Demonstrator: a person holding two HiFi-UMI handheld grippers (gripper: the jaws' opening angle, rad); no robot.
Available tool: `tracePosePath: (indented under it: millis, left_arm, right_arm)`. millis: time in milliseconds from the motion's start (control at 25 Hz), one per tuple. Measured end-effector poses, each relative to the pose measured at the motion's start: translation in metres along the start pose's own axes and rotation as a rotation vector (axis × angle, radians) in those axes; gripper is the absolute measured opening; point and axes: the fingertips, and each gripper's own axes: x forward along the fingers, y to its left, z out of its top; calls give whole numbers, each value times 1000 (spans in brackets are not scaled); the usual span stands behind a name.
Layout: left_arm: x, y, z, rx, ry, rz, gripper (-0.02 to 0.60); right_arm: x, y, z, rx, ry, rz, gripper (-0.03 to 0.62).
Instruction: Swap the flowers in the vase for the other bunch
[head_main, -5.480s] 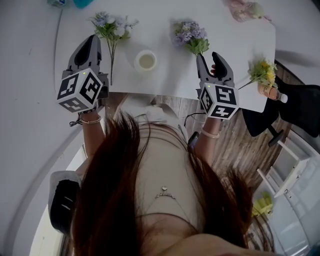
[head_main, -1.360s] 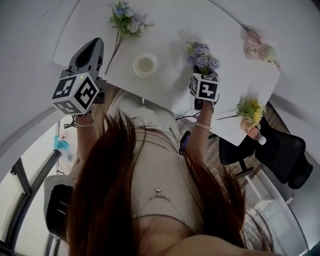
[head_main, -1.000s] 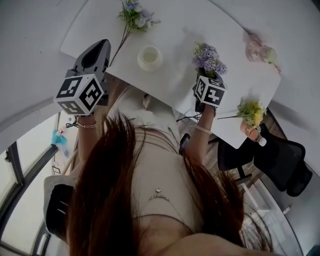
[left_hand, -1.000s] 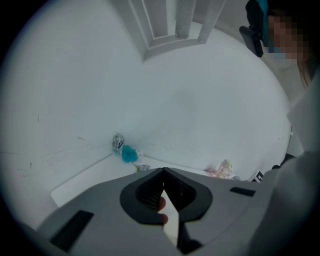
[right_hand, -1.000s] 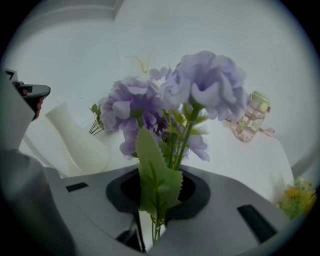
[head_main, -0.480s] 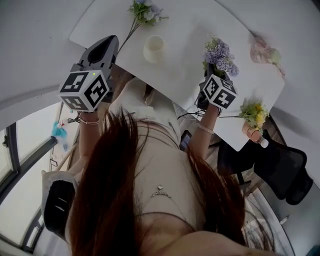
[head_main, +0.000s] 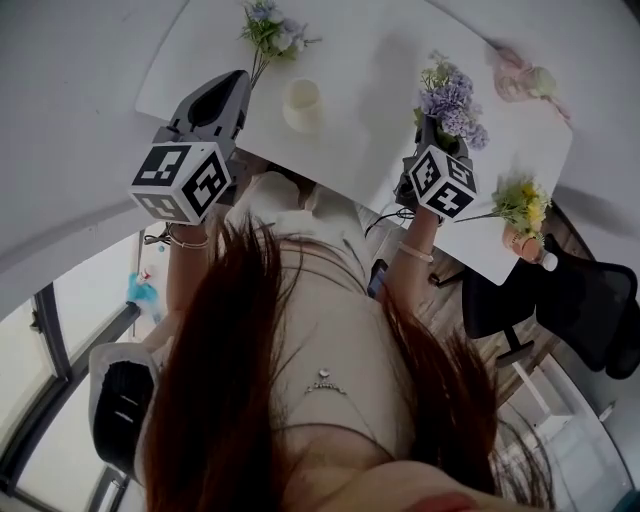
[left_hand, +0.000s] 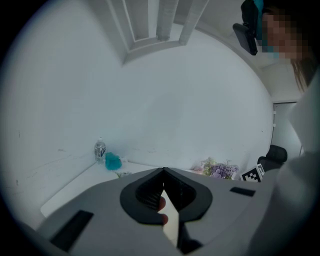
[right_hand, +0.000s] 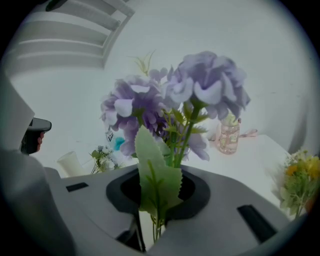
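**Purple bunch in the claw, vase standing empty**

The right claw (right_hand: 158, 200) is pinching the green stems of the purple bunch (right_hand: 175, 100), holding it upright and clear of the counter (head_main: 370, 60), blooms up and stems down. The left claw (left_hand: 163, 172) is hovering closed with nothing in it, near the counter's front edge. The white vase (head_main: 302, 103) is standing empty between the two claws. The white-and-blue bunch (head_main: 268, 25) is lying flat on the counter just beyond it.

With the vase empty and this bunch held stems-down, the step looks like carrying flowers across to the vase. The next move is likely calling for a sideways carry toward the vase mouth. After that comes a straight lowering, so the stems are dropping inside and not catching the rim.

Only the head view is showing that the vase is empty and where both bunches are sitting. Only the right gripper view is showing the jaws closing on the stems, with a serrated leaf standing in front. The left gripper view alone is showing a water bottle (left_hand: 100, 149) at the counter's far corner.
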Motion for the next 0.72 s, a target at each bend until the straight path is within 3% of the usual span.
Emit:
tracePosePath:
  millis: [360,720]
  left_arm:
    - [8,37,2,-12,13,-79,3]
    - [4,70,7,-43,-3,-121,4]
  right_arm:
    - [-9,21,18,-31,-118,-129,94]
    - [-23,60,39,-77,-197,-177,94]
